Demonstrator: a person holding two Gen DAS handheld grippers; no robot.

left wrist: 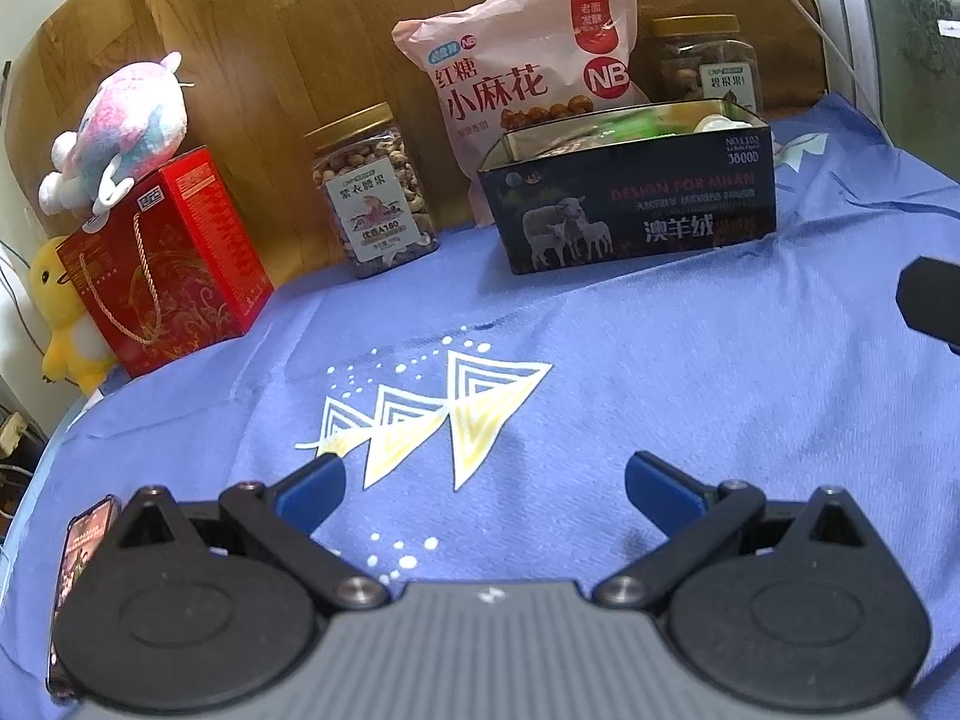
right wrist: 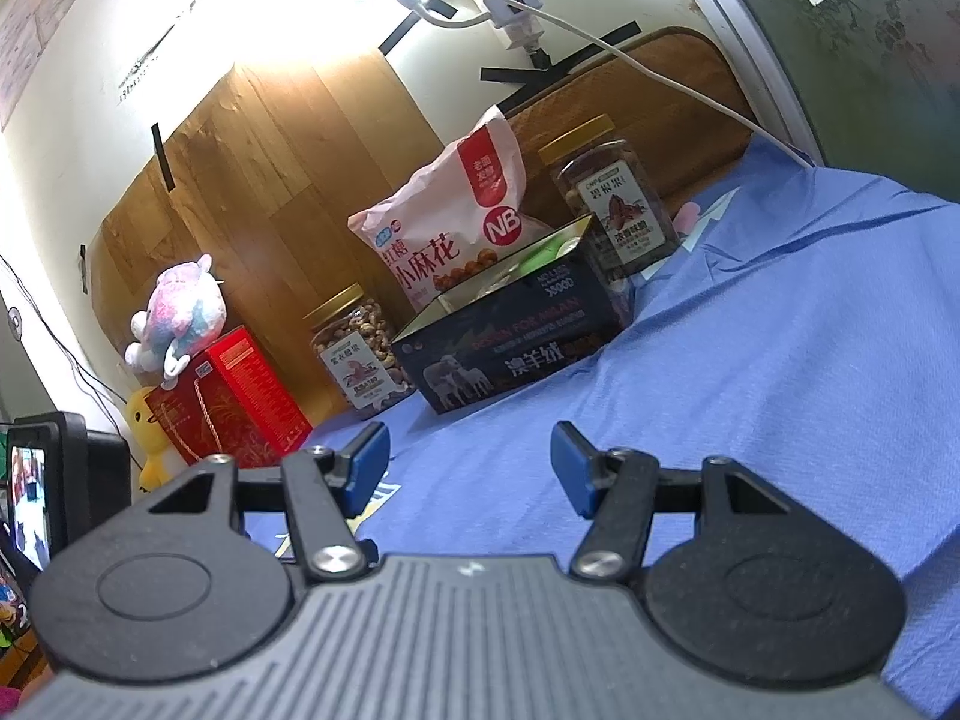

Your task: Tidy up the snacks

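Two grippers, both spread wide and holding nothing: left gripper (left wrist: 483, 480) low over the blue cloth (left wrist: 600, 324), right gripper (right wrist: 471, 468) likewise, well short of the snacks. Along the wooden backboard (left wrist: 288, 48): cashew jar (left wrist: 375, 192) upright beside the red gift box (left wrist: 168, 264), pink bag of brown-sugar twists (left wrist: 522, 66) leaning behind the open dark tin (left wrist: 636, 210), pecan jar (right wrist: 612, 204) upright just past the tin's far corner. Inside the tin, green and white packets, too small to name. Plush toy (left wrist: 120, 126) perched on the gift box, yellow duck (left wrist: 60, 312) beside it, phone (left wrist: 84, 546) at the cloth's near edge.

Hard to judge the stage: tin already loaded and cloth otherwise bare, fitting either a finished sort or a pause before more. For any further grasp, probably best to approach jars square-on at mid-body below the gold lids, closing firmly on the slick plastic; for the bag, pinching the top seam rather than the puffy middle, and keeping clear of the tin's thin rim to avoid tipping.
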